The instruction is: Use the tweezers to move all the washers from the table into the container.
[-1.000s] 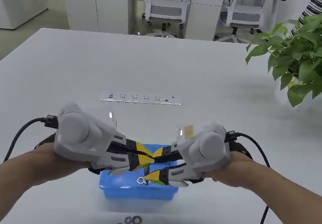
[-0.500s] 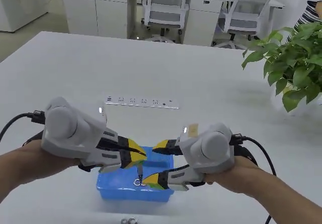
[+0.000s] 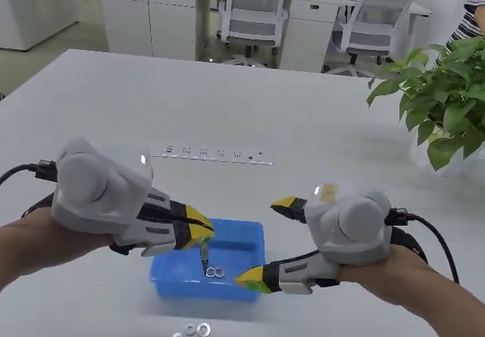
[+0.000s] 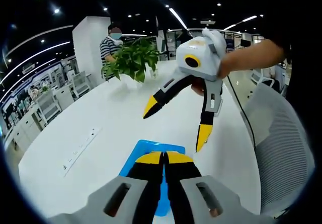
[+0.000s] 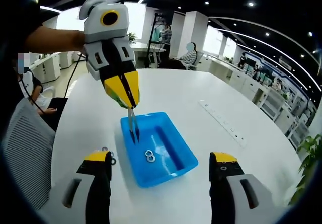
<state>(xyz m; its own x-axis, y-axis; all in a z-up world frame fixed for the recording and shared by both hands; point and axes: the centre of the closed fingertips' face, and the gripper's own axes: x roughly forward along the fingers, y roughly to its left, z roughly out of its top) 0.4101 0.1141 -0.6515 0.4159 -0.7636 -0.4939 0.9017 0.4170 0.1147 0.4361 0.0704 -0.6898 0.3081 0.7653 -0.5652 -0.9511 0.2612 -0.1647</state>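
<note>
The white tabletop (image 3: pixel 227 102) carries everything. The left gripper (image 3: pixel 198 229) has its jaws pressed together on the tweezers (image 3: pixel 204 254), which hang down from the jaw tips into the blue container (image 3: pixel 197 286). The right gripper (image 3: pixel 267 241) faces it with jaws spread wide and nothing between them. One tip is raised above the container's far right corner and the other is low by its near right corner. In the right gripper view the container lies straight ahead between that gripper's two jaws. The tweezers' points reach inside it, just beside a pair of washers (image 3: pixel 214 273) resting on its floor. A few loose washers (image 5: pixel 108 156) lie on the tabletop outside the container, close to the tip of the left-hand jaw in the right gripper view.
</note>
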